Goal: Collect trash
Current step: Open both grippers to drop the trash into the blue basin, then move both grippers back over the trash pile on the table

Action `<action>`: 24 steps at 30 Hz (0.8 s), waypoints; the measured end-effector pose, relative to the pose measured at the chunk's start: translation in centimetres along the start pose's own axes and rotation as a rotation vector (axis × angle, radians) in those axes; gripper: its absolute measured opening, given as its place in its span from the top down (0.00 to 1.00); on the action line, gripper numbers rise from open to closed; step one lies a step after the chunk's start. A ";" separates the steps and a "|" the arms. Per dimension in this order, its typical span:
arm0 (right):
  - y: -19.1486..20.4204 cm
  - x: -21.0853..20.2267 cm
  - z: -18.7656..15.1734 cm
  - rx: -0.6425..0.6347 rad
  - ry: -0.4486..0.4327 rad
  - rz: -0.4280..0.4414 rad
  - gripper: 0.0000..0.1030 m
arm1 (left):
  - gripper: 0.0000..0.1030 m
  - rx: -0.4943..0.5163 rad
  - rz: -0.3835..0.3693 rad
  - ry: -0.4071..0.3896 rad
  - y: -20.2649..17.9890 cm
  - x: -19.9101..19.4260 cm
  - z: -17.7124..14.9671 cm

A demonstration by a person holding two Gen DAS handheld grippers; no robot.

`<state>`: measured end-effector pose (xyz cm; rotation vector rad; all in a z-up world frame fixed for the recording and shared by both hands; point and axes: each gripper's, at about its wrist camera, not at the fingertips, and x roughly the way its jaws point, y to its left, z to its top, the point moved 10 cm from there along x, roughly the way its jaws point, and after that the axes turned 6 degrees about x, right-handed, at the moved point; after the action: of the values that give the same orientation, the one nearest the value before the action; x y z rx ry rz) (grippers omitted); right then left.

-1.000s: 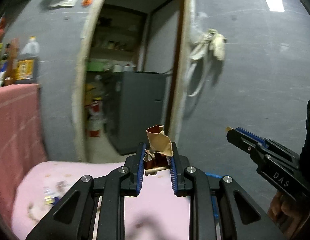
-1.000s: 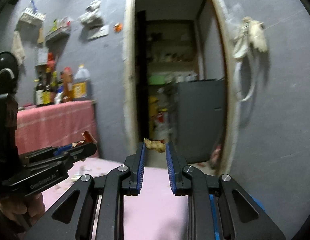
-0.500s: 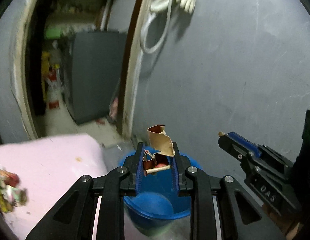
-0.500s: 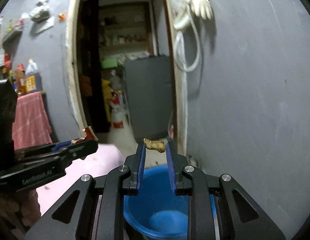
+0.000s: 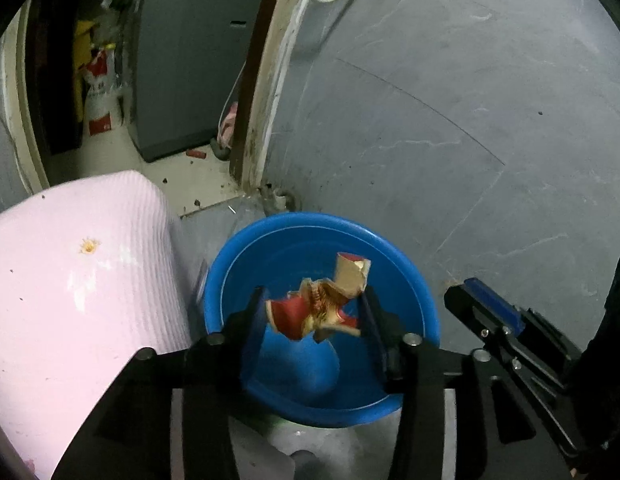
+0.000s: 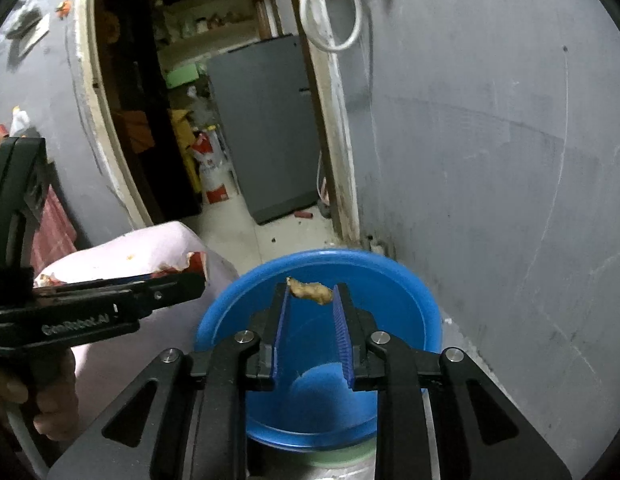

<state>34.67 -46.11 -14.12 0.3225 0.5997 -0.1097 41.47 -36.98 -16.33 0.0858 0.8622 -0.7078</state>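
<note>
Grey cement walls [image 5: 450, 100] and an open doorway [image 6: 190, 92] frame the scene, with a grey cabinet [image 6: 266, 128] standing inside the doorway at about 11 o'clock in the right wrist view. At 9 o'clock in the left wrist view lies the pink-covered worktop [image 5: 70, 280], its cloth dotted with a few crumbs and one small yellow speck [image 5: 88, 246]. Just beside its edge, on the floor, sits the blue basin [image 5: 230, 264] that serves as the trash bin.

The left tongs [image 5: 312, 312] hang directly over the basin's mouth with their jaws spread wide. The crumpled red-and-tan wrapper [image 5: 322, 308] lies between them, and it seems to touch neither pad, so it looks released and on its way down; whether it is fully free I cannot tell. Holding the tongs above the middle of the basin makes sense: whatever is let go falls inside the rim.

At 4 o'clock in that view the right tongs [image 6: 310, 296] wait alongside. From their own camera they too are poised over the basin, clenched lightly on a small tan scrap [image 6: 310, 290] pinched at the very tips. Judging by this, the scrap's drop comes next, and the tip-only grip suggests it could slip early.
</note>
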 end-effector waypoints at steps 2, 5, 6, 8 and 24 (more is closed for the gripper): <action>-0.3 0.0 0.1 0.013 -0.001 -0.002 0.70 | 0.60 -0.006 0.001 -0.001 -0.1 -0.3 -0.1; -0.5 -0.2 0.4 0.015 -0.005 -0.005 0.68 | 0.55 -0.014 0.001 -0.012 0.0 -1.1 0.0; -0.5 -0.3 0.6 0.016 -0.008 -0.007 0.67 | 0.52 -0.013 0.003 -0.013 0.0 -1.4 0.2; -0.4 -0.9 1.1 0.020 -0.029 -0.003 0.65 | 0.47 -0.020 0.009 -0.046 0.1 -2.6 0.4; 6.7 -9.5 7.5 -0.039 -0.321 0.094 0.06 | 0.04 -0.031 0.185 -0.435 4.4 -19.1 3.2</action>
<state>32.22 -42.19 -1.12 0.2873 0.2684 -0.0571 37.83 -24.50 -1.38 -0.0175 0.4407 -0.5121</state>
